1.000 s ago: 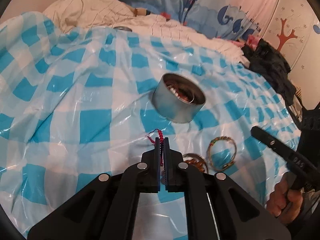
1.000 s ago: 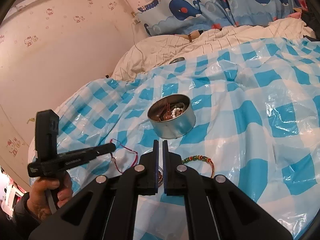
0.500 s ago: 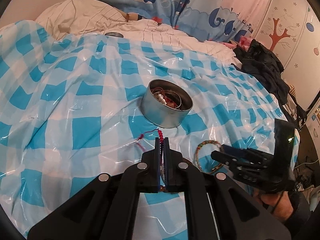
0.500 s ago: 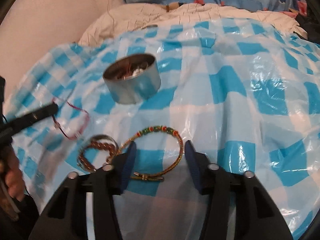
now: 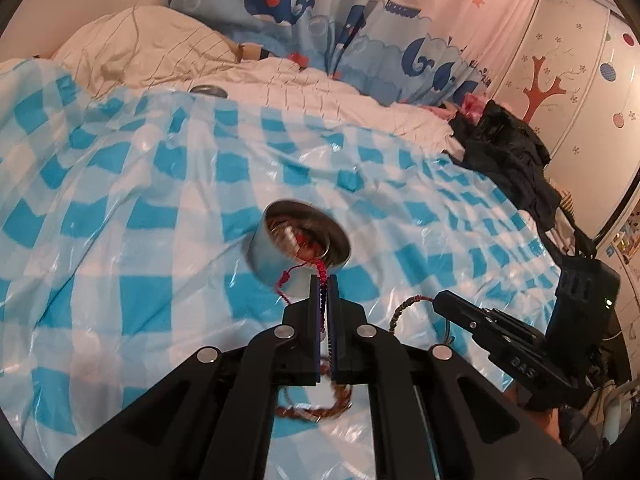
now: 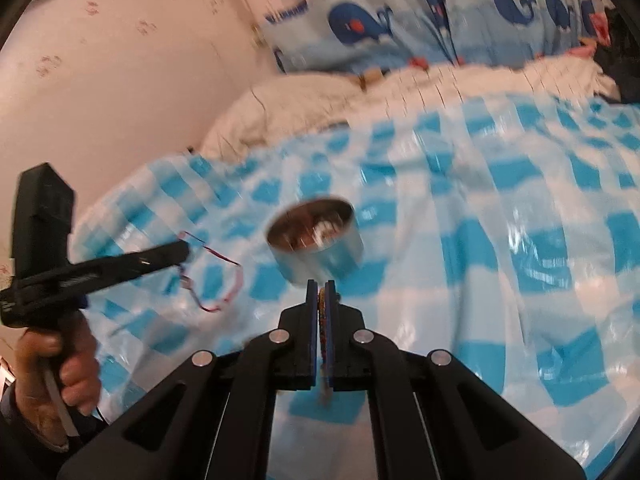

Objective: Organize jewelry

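With the left gripper [image 5: 325, 280] jaws pinching the red cord bracelet [image 5: 296, 270] and the right gripper [image 6: 321, 286] jaws pinching the beaded bangle [image 5: 404, 306], carry each above the metal tin [image 5: 298, 246] on the bed, then release inside it.

Glossy plastic checked sheet [image 5: 120, 208] (crinkled), shiny metal tin [image 5: 276, 256], matt black grippers

you can make out only pale raised lettering on the right gripper [image 5: 436, 303], too blurred to read.
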`<action>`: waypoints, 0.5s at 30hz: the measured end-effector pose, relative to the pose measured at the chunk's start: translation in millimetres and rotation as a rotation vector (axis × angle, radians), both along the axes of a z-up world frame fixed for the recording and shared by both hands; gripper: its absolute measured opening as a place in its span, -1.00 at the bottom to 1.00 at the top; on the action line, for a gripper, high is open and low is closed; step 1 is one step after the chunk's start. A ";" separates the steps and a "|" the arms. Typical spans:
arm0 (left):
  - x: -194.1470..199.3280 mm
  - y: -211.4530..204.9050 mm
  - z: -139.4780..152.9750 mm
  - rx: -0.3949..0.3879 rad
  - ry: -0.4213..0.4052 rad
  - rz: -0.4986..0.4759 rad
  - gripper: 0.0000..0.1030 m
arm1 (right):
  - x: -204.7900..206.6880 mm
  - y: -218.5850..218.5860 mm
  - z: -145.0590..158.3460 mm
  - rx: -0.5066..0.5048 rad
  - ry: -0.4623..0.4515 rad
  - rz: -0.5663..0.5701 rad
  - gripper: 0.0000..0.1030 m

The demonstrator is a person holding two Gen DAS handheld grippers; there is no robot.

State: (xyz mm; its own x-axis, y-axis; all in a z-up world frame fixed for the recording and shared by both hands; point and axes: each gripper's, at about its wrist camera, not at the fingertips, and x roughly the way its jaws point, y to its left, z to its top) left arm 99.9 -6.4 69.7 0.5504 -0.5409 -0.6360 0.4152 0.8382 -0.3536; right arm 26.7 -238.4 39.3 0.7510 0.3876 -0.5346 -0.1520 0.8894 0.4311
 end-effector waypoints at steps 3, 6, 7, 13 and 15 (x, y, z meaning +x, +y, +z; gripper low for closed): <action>9.0 -10.0 7.7 -0.007 -0.018 -0.012 -0.94 | 10.8 -0.4 11.6 0.024 -0.038 0.012 -0.92; 18.5 -20.7 16.0 -0.009 -0.044 -0.021 -0.93 | 24.9 -2.3 19.6 0.049 -0.059 0.021 -0.92; 21.9 -23.8 18.6 -0.012 -0.052 -0.023 -0.93 | 30.2 -2.7 21.4 0.053 -0.062 0.023 -0.92; 40.4 -35.3 23.1 -0.046 -0.064 -0.023 -0.93 | 62.0 -0.6 24.1 0.076 -0.069 0.039 -0.92; 47.6 -38.6 22.6 -0.065 -0.068 -0.021 -0.93 | 72.1 0.6 26.1 0.085 -0.074 0.043 -0.92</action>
State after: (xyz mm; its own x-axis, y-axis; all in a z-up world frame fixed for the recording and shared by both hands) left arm 147.5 -45.0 92.3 0.5790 -0.5918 -0.5608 0.4571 0.8052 -0.3778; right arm 98.8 -237.8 65.4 0.7690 0.4617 -0.4421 -0.2232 0.8421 0.4910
